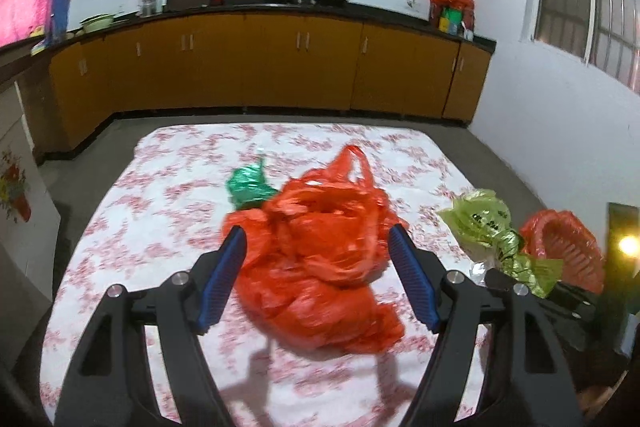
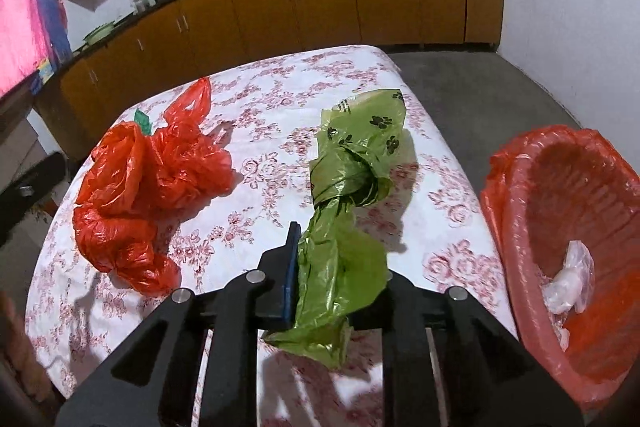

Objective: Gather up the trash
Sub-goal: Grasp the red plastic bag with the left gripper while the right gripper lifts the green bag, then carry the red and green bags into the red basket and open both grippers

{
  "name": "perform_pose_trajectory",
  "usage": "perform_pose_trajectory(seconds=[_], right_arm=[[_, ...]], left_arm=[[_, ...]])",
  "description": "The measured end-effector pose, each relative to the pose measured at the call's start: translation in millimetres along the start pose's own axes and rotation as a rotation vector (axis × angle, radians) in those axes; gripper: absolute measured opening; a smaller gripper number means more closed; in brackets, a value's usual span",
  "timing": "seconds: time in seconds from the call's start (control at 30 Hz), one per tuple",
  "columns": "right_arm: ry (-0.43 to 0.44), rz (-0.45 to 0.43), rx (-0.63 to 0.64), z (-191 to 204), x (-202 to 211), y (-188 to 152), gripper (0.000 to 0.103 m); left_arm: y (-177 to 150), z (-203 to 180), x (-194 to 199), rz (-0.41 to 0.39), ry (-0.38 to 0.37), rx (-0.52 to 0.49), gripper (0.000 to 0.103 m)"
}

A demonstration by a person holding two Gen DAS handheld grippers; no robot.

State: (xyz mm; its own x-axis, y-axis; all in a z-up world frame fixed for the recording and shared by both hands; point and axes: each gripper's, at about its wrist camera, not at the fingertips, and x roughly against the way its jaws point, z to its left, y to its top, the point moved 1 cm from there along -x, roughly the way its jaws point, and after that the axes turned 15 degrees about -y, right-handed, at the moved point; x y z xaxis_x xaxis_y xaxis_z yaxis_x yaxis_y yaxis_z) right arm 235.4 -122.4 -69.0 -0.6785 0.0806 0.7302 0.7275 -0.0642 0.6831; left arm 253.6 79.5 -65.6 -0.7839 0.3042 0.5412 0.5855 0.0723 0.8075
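Kitchen cabinets are running along the far wall, and a table under a flowered cloth [image 2: 280,95] is filling the foreground of both wrist views. The right gripper [image 2: 340,259] is clamping the near tail of a knotted green bag [image 2: 352,171], its blue pad pressing the plastic from the left while the other finger is hidden behind the film. The bag's long axis is running straight ahead along the fingers, knot and paw-print end lying beyond the tips on the cloth. Off to this gripper's right, just past the table edge, a red-lined bin [image 2: 568,211] is standing open with a pale wad already inside, so the coming carry looks like a short swing rightward.

The left gripper [image 1: 316,247] is standing wide, its jaws straddling a crumpled red bag [image 1: 320,259] directly ahead without pressing it. A darker green wrapper [image 1: 250,185] is lying just beyond that bag. From this side the bin [image 1: 568,247] is sitting far right, past the green bag [image 1: 484,223], so the right hand is the nearer one.
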Motion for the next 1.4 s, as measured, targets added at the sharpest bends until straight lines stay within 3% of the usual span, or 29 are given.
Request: perform_pose_trajectory(seconds=[0.2, 0.33, 0.47, 0.97, 1.4], right_arm=[[0.015, 0.004, -0.019, -11.2, 4.1, 0.1, 0.019], [0.02, 0.005, -0.026, -14.5, 7.5, -1.9, 0.019], [0.025, 0.003, -0.032, -16.1, 10.7, -3.4, 0.019], [0.066, -0.068, -0.034, -19.4, 50.5, 1.5, 0.019], [0.06, -0.14, -0.088, -60.7, 93.0, -0.9, 0.019]], left_arm=[[-3.1, -6.7, -37.8, 0.095, 0.024, 0.004, 0.055], [-5.0, -1.1, -50.4, 0.135, 0.019, 0.033, 0.028], [-4.4, -1.3, -45.1, 0.116, -0.006, 0.016, 0.014], [18.4, -5.3, 26.5, -0.024, -0.1, 0.042, 0.011], [24.1, -58.7, 59.2, -0.054, -0.224, -0.001, 0.011]])
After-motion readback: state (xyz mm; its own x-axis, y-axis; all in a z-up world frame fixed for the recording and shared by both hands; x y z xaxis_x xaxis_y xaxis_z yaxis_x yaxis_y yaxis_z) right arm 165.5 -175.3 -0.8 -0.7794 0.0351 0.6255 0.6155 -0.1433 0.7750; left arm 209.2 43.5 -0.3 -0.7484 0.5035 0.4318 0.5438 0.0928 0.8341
